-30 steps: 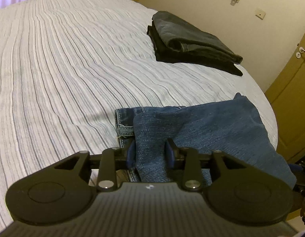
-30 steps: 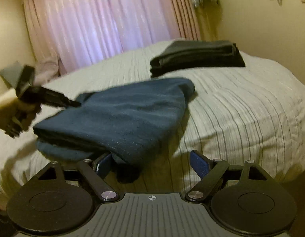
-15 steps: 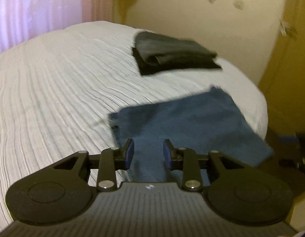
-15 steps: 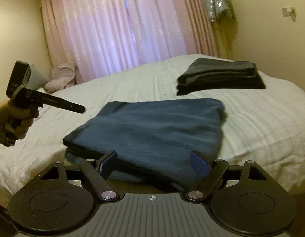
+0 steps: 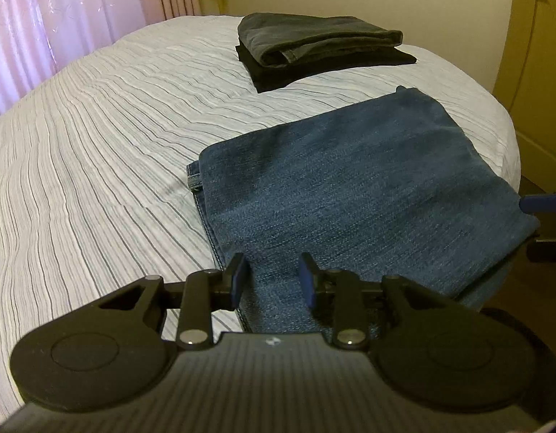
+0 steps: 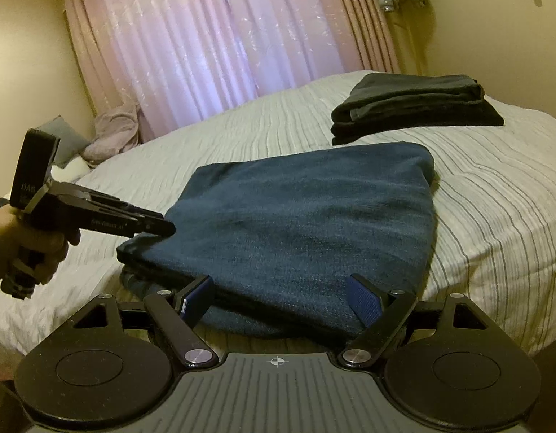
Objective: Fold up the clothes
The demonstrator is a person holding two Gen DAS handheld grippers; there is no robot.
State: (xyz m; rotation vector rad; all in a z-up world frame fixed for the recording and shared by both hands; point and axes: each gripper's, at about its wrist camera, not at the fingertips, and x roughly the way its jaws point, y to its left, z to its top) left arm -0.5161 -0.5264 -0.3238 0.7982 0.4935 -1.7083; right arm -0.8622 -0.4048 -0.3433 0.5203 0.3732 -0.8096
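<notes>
Since a second ago the blue jeans (image 5: 350,187) lie folded flat on the striped bed (image 5: 97,166), left gripper (image 5: 272,276) released above their near edge, right gripper (image 6: 281,297) wide apart at their side, so stacking beside the folded dark clothes (image 5: 314,47) appears next.

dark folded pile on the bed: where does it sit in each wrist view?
Left wrist: dark folded pile upper centre, beyond the blue jeans.
Right wrist: dark folded pile upper right, beyond the jeans.
Shared landmark: pink curtain behind the striped bed.
</notes>
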